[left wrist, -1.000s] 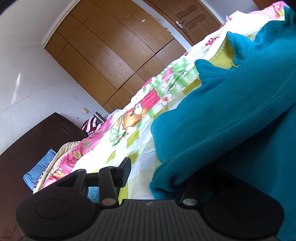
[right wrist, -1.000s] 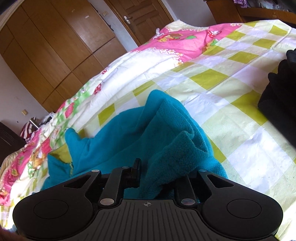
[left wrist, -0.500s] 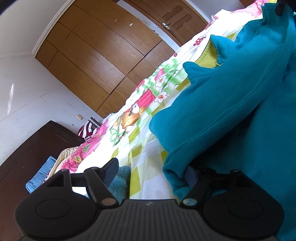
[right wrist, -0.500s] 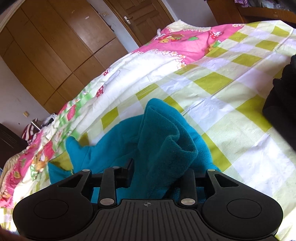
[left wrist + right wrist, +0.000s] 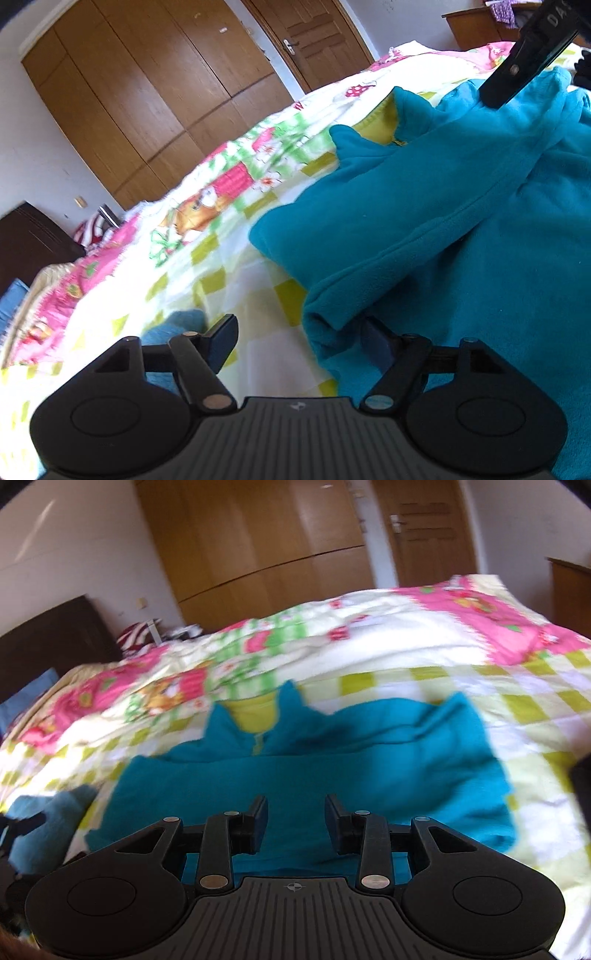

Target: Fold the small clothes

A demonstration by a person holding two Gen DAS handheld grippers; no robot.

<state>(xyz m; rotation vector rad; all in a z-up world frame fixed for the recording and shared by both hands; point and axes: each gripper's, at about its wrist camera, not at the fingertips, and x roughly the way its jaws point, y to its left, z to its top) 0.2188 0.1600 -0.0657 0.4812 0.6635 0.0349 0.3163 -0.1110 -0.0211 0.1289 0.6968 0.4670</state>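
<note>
Garment: teal fleece top (image 5: 443, 206), yellow-lined collar, folded on bed.
Bedding: checked green-and-white quilt (image 5: 236, 280) with pink cartoon panels.
Left gripper (image 5: 299, 334): jaws just opening, fleece edge beside right finger.
Background: brown wooden wardrobe doors (image 5: 147, 92).

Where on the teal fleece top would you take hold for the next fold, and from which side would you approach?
Probably the near bottom hem of the teal fleece top, approached from the near side. The top lies flat on the bedspread with its collar at the far end, and the open right gripper hovers just above that hem.
</note>
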